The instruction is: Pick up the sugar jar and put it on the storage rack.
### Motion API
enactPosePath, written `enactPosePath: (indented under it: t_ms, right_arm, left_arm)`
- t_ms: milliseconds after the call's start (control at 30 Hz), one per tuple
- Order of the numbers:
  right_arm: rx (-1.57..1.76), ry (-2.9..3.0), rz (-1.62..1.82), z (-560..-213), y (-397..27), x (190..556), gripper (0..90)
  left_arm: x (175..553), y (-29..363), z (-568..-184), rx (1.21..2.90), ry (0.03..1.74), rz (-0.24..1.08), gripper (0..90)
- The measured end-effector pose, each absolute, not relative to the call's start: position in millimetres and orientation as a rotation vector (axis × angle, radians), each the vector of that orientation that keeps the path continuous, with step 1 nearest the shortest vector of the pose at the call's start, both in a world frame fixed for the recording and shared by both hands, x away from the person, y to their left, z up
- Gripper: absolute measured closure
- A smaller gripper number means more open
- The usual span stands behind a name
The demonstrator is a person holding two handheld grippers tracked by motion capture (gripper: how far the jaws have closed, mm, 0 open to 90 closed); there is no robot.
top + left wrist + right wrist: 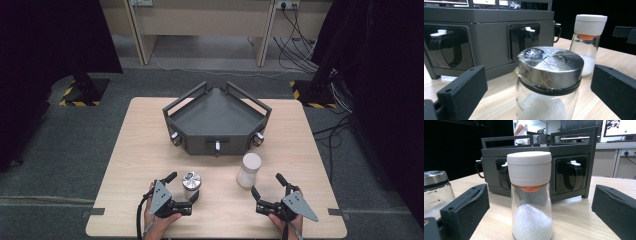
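Jaws wide on both: left gripper [181,191] flanks steel-lidded jar [191,183], right gripper [267,185] faces white-capped jar [248,170] at 11 o'clock. Neither gripped (judgement: barely begun); tray [200,112] at 12 o'clock empty.

Left gripper [183,186]: held low in the person's left hand [159,222], jaws spread wide and pointing forward and a little inward.
Right gripper [268,184]: held in the right hand [287,220], jaws spread wide, angled forward and toward the other claw.
Spacing: the two claws sit level with each other, well apart.
Cable: trails back from the left claw.
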State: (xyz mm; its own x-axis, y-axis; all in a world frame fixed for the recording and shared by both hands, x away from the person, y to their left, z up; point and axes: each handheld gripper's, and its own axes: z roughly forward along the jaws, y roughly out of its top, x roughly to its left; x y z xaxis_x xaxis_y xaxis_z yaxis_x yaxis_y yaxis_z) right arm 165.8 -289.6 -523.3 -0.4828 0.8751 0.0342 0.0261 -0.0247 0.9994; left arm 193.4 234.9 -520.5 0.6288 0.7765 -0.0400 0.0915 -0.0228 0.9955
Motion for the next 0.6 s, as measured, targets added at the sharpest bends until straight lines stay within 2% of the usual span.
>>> enactPosePath:
  t_ms: [600]
  right_arm:
    - [0.970, 1.569, 1.581, -523.8, -290.6, 163.7, 1.5]
  left_arm:
    - [199.8, 230.5, -516.7, 1.556, 0.768, 0.618, 0.3]
